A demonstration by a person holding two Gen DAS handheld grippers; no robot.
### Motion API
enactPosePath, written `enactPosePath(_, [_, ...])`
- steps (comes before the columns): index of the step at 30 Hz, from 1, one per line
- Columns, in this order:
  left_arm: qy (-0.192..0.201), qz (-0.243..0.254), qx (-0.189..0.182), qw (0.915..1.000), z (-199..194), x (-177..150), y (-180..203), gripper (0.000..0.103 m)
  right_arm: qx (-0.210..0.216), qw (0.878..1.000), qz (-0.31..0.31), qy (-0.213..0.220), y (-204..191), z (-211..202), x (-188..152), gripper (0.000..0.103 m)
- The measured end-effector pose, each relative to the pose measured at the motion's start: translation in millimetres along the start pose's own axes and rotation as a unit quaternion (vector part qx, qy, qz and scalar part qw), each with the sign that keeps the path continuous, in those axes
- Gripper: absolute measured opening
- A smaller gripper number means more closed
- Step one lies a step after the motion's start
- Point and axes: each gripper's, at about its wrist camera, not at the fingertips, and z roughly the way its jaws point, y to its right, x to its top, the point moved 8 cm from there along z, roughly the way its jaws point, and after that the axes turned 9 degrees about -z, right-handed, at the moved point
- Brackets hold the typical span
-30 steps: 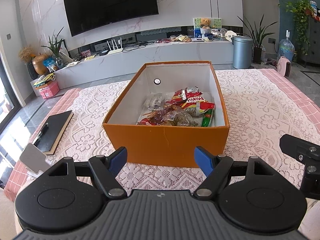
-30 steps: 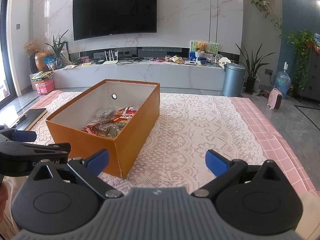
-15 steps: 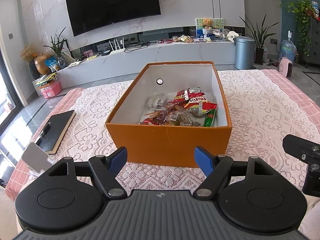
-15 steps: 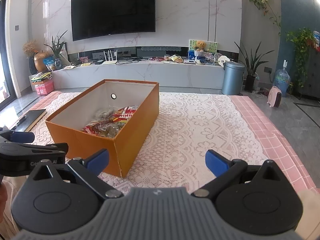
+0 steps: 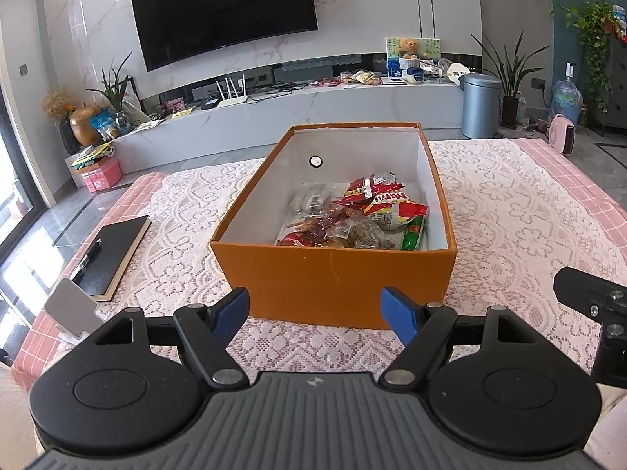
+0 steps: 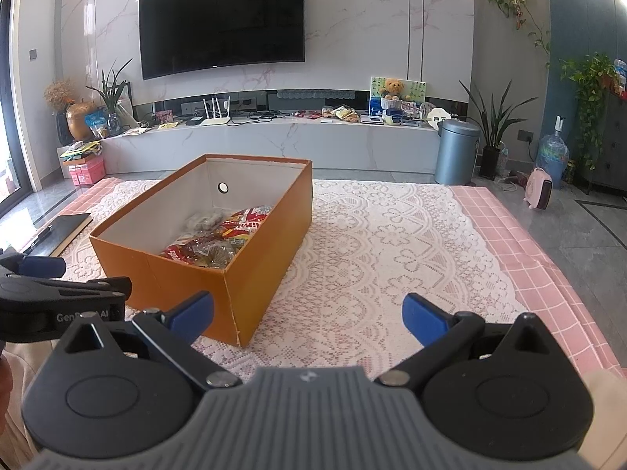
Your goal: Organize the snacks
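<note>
The worktop (image 5: 509,211) is big and wears a white lace cloth over a pink checked one. I see no loose snacks on the cloth in either view. So I think the tidying is at its end, or nearly so.

The orange box (image 5: 337,274) stands in the middle of the worktop, open at the top. In the left wrist view it is straight ahead and just past the tool. In the right wrist view the orange box (image 6: 188,274) sits to the left, with one corner near.

The snack packets (image 5: 352,219) all lie in a pile inside the box, at its near end and more to the right side. The far end of the box is bare. Red and yellow bags are on top. A small green packet (image 5: 414,232) lies by the right wall.

A black notebook (image 5: 107,252) with a pen clipped to it lies far left on the cloth.

The left tool (image 5: 315,315) is spread wide and holds nothing. It hangs near the front wall of the box, not touching it. The right tool (image 6: 307,315) is spread wide too, and holds nothing. It is over bare lace, to the right of the box.

If more is to be done, I think a tool must go up over the near wall and down into the box. The bags are thin and crinkly, so a soft pinch would be best.
</note>
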Motion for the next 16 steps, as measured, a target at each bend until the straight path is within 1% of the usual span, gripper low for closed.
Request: enactPosePath(16, [0.007,0.0,-0.007,1.0,-2.1,2.7,-0.3,0.09,0.001,1.0,-0.001,-0.001,-0.6,-0.2,-0.1,0.099])
